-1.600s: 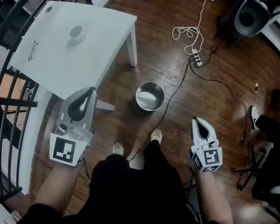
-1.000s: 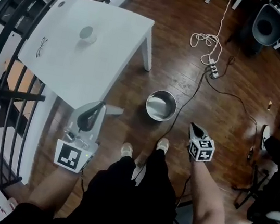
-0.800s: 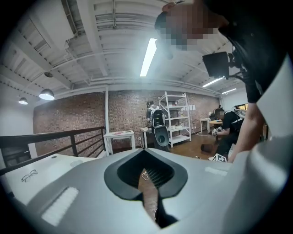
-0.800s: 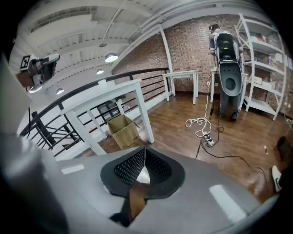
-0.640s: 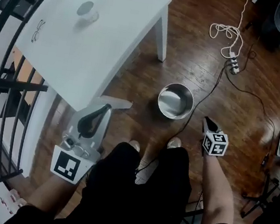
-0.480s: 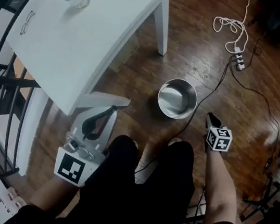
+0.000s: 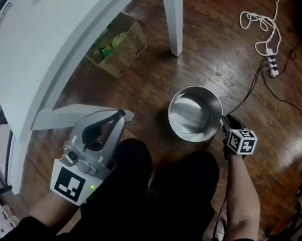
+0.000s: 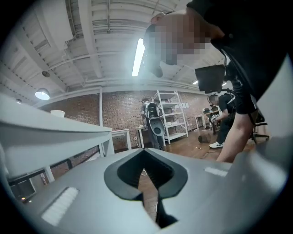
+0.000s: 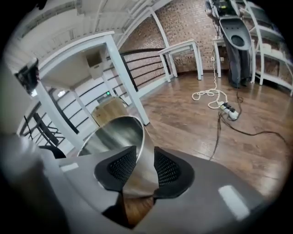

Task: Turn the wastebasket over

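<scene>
A shiny steel wastebasket (image 7: 195, 113) stands upright on the wood floor, mouth up. My right gripper (image 7: 223, 121) is at its right rim. In the right gripper view the wastebasket (image 9: 114, 132) has its wall between the jaws of the right gripper (image 9: 139, 167), one pad inside the rim and one outside. Those jaws are opening and the outer pad stands off the metal. My left gripper (image 7: 118, 116) hangs left of the basket, apart from it. In its own view the left gripper (image 8: 144, 153) has its tips together with nothing between them.
A white table (image 7: 51, 33) fills the upper left, one leg (image 7: 173, 13) standing behind the basket. A cardboard box (image 7: 117, 44) sits under it. A power strip (image 7: 271, 62) and dark cords run along the floor to the right. The person's dark-clothed legs (image 7: 155, 203) are just below the basket.
Both grippers have sunk toward the floor. The right one has come up to the basket's right rim. The basket looks larger, and the box under the table has come into view.
</scene>
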The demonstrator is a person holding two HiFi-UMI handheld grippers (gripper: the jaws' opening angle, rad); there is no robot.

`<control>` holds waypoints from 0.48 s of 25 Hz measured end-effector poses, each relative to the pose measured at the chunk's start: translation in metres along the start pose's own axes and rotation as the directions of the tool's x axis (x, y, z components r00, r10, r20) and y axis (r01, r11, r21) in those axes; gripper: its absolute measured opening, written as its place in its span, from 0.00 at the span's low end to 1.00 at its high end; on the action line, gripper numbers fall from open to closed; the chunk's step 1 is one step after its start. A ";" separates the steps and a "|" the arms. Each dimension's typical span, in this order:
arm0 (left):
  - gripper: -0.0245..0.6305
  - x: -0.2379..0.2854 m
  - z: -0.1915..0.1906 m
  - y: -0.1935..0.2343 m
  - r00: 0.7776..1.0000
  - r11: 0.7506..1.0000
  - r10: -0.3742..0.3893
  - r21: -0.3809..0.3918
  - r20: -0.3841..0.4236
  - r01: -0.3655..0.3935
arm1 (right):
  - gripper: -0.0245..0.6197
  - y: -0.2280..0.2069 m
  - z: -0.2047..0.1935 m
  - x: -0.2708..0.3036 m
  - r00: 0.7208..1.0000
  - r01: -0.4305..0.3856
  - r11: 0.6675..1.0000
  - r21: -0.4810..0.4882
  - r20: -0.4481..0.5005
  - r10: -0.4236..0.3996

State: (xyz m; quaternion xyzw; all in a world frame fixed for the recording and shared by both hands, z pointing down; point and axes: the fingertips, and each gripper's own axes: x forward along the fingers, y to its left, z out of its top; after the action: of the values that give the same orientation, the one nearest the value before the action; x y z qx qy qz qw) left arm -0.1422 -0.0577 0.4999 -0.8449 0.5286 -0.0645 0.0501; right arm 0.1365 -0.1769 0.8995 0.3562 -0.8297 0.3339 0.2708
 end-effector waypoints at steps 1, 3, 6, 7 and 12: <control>0.04 0.004 -0.010 0.002 1.000 1.000 0.001 0.003 0.009 -0.001 | 0.24 0.000 0.001 0.008 0.999 -0.032 0.999 0.015 0.000 0.032; 0.04 0.010 -0.029 0.004 1.000 1.000 -0.001 0.016 0.022 0.001 | 0.24 0.006 0.000 0.023 0.995 -0.087 0.996 0.035 -0.040 0.089; 0.04 0.020 -0.055 0.005 1.000 1.000 -0.014 0.028 0.028 0.013 | 0.25 0.016 -0.004 0.034 0.982 -0.133 0.991 0.030 -0.132 0.136; 0.04 0.025 -0.062 0.005 0.999 0.999 -0.021 0.031 0.031 0.020 | 0.25 0.018 -0.003 0.035 0.979 -0.140 0.990 0.023 -0.146 0.142; 0.04 0.042 -0.076 -0.006 0.996 0.997 -0.064 0.035 0.055 0.062 | 0.21 0.021 0.000 0.036 0.985 -0.056 0.998 -0.038 -0.167 0.049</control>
State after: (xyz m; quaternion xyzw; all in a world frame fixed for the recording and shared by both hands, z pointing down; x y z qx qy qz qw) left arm -0.1310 -0.0946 0.5785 -0.8616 0.4991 -0.0513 0.0767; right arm 0.0991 -0.1809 0.9164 0.2993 -0.8201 0.3518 0.3377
